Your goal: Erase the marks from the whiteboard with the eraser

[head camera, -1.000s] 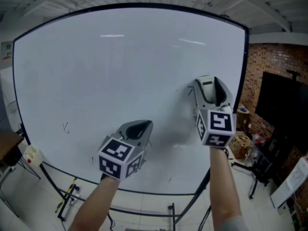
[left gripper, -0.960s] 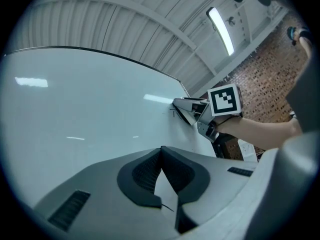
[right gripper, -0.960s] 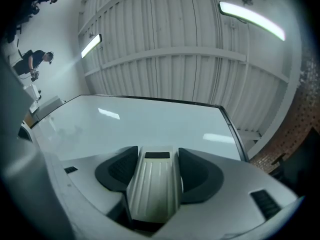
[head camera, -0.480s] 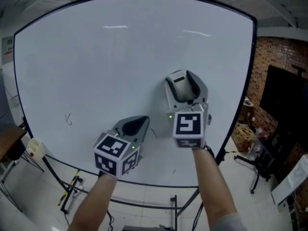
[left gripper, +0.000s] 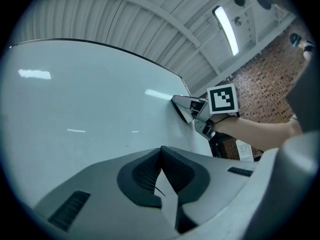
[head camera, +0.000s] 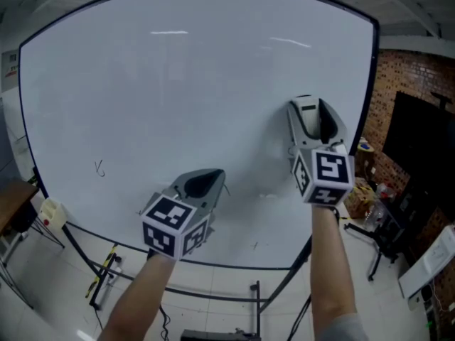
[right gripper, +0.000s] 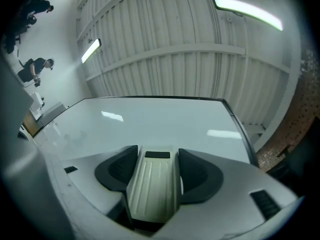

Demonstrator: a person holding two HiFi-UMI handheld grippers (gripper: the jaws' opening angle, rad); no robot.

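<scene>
The whiteboard (head camera: pixel 178 98) fills the head view. Small dark marks remain at its left (head camera: pixel 99 168) and near its lower edge (head camera: pixel 256 246). My right gripper (head camera: pixel 311 123) is shut on the pale ribbed eraser (head camera: pixel 306 109), which is pressed against the board's right part. In the right gripper view the eraser (right gripper: pixel 154 184) sits between both jaws of the right gripper (right gripper: pixel 156 170), with the whiteboard (right gripper: pixel 150 116) beyond. My left gripper (head camera: pixel 204 184) is held near the board's lower middle, shut and empty. In the left gripper view the left gripper (left gripper: pixel 161 168) has its jaws touching, and a thin dark stroke (left gripper: pixel 160 190) shows below.
A brick wall (head camera: pixel 419 91) and a black screen (head camera: pixel 419 155) stand to the right of the board. Cluttered items (head camera: pixel 361 208) lie low at the right. A small white object (head camera: pixel 50 217) sits by the board's lower left corner. The stand's legs (head camera: pixel 256 307) run below.
My right gripper swept left across the board with the eraser, then back right. A mark seen left of the eraser a second ago no longer shows. The left gripper barely moved.
</scene>
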